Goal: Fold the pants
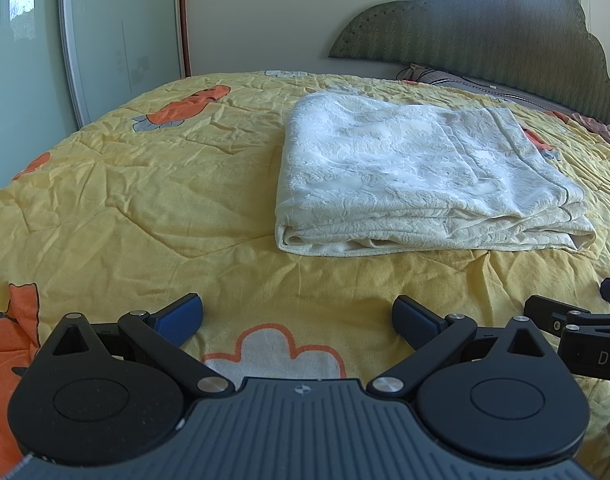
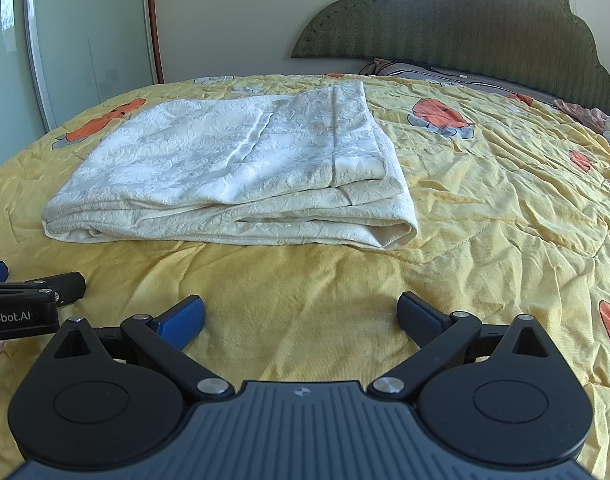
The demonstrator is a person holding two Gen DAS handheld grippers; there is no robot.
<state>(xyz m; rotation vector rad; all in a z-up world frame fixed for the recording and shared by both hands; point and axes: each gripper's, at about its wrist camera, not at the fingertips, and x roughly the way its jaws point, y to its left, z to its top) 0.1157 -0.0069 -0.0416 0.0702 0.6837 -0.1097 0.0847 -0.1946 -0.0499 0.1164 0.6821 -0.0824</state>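
Cream-white embossed pants (image 1: 417, 176) lie folded into a flat rectangular stack on the yellow bedspread (image 1: 145, 184). In the right wrist view the same pants (image 2: 233, 176) sit left of centre, layered edges facing me. My left gripper (image 1: 297, 320) hovers low over the bedspread in front of the stack, open, blue pads wide apart, nothing between them. My right gripper (image 2: 301, 320) is likewise open and empty, short of the stack. Each gripper shows at the edge of the other's view: the right gripper (image 1: 577, 328), the left gripper (image 2: 29, 300).
The bedspread (image 2: 485, 208) carries orange cartoon prints and is wrinkled. A green scalloped headboard (image 1: 497, 40) stands at the back right with pillows (image 2: 425, 70) below it. A glass sliding door (image 1: 117, 32) is at the left.
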